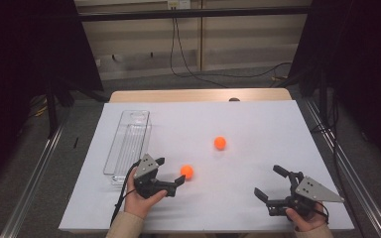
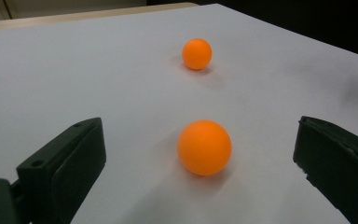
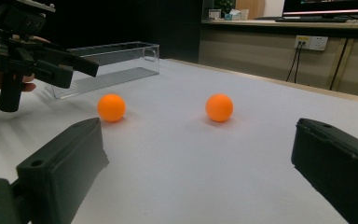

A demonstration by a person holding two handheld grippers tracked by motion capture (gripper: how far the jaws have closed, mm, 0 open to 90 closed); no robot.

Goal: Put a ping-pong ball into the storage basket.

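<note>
Overhead, left gripper (image 1: 169,173) gapes wide at 8 o'clock, its jaws flanking the near orange ball (image 1: 187,171) untouched; right gripper (image 1: 272,183) rests spread and empty at 5 o'clock. Left gripper view: near orange ball (image 2: 204,147) sits between parted jaws, far orange ball (image 2: 196,53) at 12 o'clock. Right gripper view: both balls lie ahead, clear tray (image 3: 116,60) at 11 o'clock

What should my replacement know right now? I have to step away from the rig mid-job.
Left gripper: open, jaws either side of the near orange ball, not closed on it.
Right gripper: open, holding nothing, low over the white sheet.
Far orange ball: loose mid-sheet.
Clear plastic box: at the sheet's left edge, no ball inside.
Done: nothing boxed yet.
Left: probably grasp the near ball and box it, then the far one.
</note>
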